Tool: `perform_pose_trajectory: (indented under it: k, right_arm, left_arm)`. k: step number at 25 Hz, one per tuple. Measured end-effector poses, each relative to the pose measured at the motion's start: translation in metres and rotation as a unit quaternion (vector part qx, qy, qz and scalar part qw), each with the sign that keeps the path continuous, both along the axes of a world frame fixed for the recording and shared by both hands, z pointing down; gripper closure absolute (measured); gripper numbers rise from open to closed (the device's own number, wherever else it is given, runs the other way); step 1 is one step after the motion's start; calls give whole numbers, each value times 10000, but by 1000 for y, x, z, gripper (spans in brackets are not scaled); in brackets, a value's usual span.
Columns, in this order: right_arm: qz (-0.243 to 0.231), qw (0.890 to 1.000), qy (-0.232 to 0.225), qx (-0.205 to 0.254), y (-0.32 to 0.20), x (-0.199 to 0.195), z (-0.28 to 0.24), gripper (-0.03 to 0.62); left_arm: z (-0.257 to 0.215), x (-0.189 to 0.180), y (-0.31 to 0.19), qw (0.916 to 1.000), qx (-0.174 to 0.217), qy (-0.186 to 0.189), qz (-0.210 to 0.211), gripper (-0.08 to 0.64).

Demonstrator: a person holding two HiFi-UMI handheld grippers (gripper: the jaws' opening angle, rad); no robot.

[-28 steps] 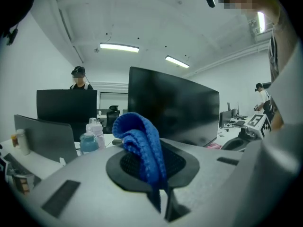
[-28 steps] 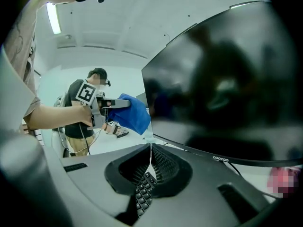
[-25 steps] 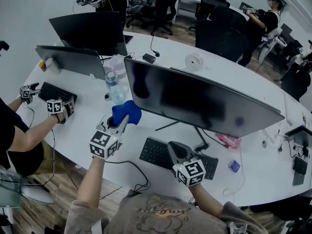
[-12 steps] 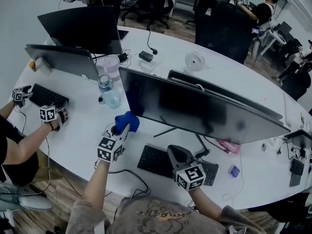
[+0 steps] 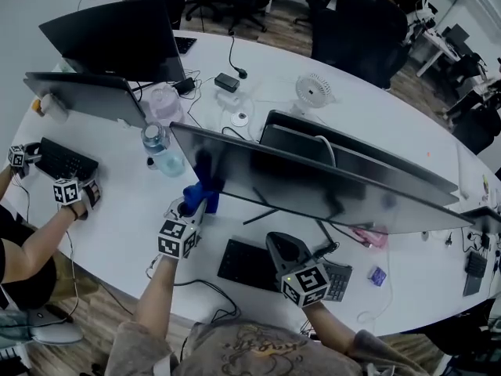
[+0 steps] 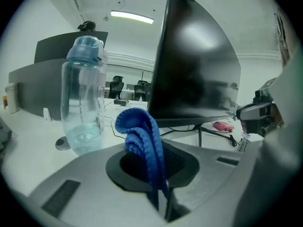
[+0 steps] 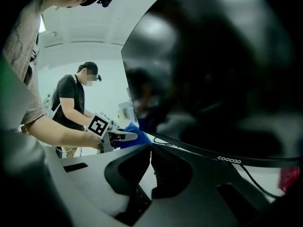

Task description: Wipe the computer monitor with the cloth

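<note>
The left gripper (image 5: 192,207) had its jaws clamped shut on the blue cloth (image 5: 203,195), which bunched up in folds above them, as the left gripper view showed plainly. Seen from the head view, the cloth sat at the lower left corner of the wide dark monitor (image 5: 313,185). It seemed to be touching the screen there, though the angle left that uncertain. A dim blue reflection showed in the screen just above the cloth. The right gripper (image 5: 279,243) was held in front of the monitor's lower edge, near its middle, over the black keyboard (image 5: 244,262). Its jaws were pressed together with nothing between them, and they pointed up at the screen. A clear water bottle (image 5: 160,149) with a pale blue cap stood on the white tabletop (image 5: 125,218) just off the monitor's left end, apart from the cloth. Behind the monitor a second dark screen (image 5: 368,163) faced the other way. To the monitor's left another person's hand (image 5: 72,194) held a gripper with a marker cube.
</note>
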State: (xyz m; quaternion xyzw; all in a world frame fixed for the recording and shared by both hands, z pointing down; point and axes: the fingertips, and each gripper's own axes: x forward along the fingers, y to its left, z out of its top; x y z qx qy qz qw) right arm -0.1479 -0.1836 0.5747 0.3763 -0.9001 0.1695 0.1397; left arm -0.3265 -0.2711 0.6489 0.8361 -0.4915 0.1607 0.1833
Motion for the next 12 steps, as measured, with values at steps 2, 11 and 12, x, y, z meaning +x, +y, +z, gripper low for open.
perform_pose_trajectory:
  k: [2, 11, 12]
  right_arm:
    - [-16, 10000, -6, -10, -2, -1, 1, 571]
    - [73, 9999, -45, -53, -4, 8, 0, 571]
    - [83, 9999, -49, -57, -3, 10, 0, 571]
  left_arm:
    - [3, 2, -4, 10000, -19, 18, 7, 515]
    - [2, 14, -10, 10000, 17, 50, 9, 515]
    - [2, 15, -10, 10000, 18, 40, 0, 515]
